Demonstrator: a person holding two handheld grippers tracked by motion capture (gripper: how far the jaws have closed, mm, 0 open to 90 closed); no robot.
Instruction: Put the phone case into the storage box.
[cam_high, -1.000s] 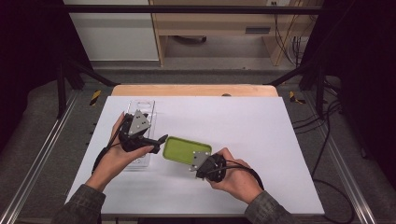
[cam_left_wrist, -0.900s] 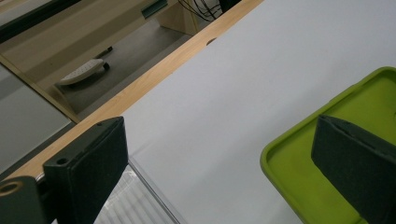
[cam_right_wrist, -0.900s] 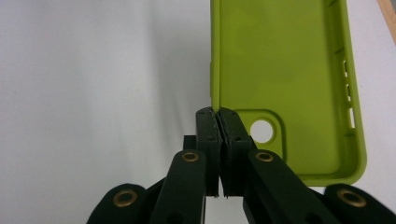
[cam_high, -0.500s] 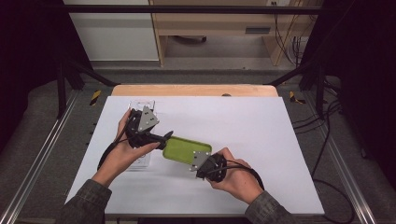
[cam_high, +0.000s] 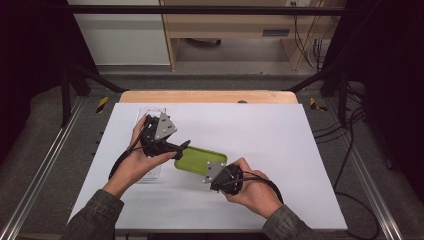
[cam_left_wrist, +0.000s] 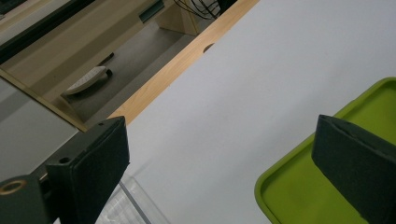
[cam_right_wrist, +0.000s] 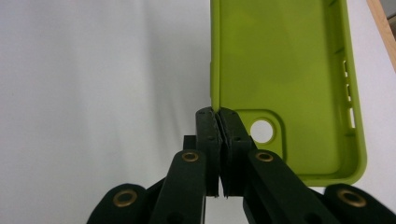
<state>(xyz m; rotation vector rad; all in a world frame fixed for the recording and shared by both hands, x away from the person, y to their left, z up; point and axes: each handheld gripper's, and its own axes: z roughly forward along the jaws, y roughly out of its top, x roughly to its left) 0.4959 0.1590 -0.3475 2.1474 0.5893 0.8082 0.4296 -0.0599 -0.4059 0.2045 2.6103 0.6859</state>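
White sheeting covers the surface (cam_high: 280, 150), with a strip of bare wood along its far edge and a pale cabinet and wooden furniture beyond on the grey floor. Near the middle lies a lime-green phone case (cam_high: 199, 160), open side up, its camera cut-out plain in the right gripper view. The right hand-held gripper (cam_right_wrist: 218, 116), gripped by the person's right hand (cam_high: 252, 192) at the near side, has its jaws pressed together on the case's side wall close to the camera corner, one pad inside the shell and one outside. The left hand-held gripper (cam_high: 181, 146), in the person's left hand (cam_high: 137, 162), points across the sheet toward the case's other end with its jaws spread wide; in the left gripper view one pad (cam_left_wrist: 352, 163) shows in front of the green rim and the other (cam_left_wrist: 91, 165) over the white sheet, neither pressing on anything. A clear plastic box (cam_high: 150, 114) sits under and behind the left hand, its edge showing at the bottom of the left gripper view. Black cables trail from both grippers toward the person's sleeves.
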